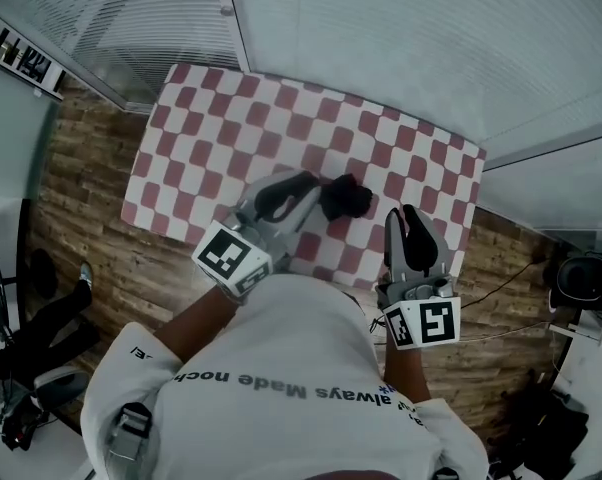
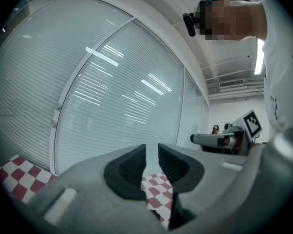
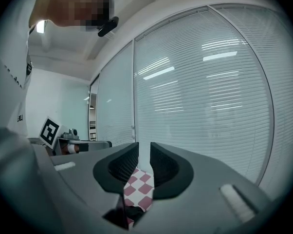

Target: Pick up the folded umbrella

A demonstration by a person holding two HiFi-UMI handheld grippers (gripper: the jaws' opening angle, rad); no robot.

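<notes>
Though dim, seemingly umbrella (image 1: 343, 198) on table (image 1: 211, 118)

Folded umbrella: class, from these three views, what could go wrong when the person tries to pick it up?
1. The left gripper and right gripper both have jaws together, empty; unless one opens first, it may just shove the folded umbrella across the checkered tablecloth.
2. The umbrella looks like a soft, crumpled bundle, so a pinch might catch only loose fabric and slip.
</notes>
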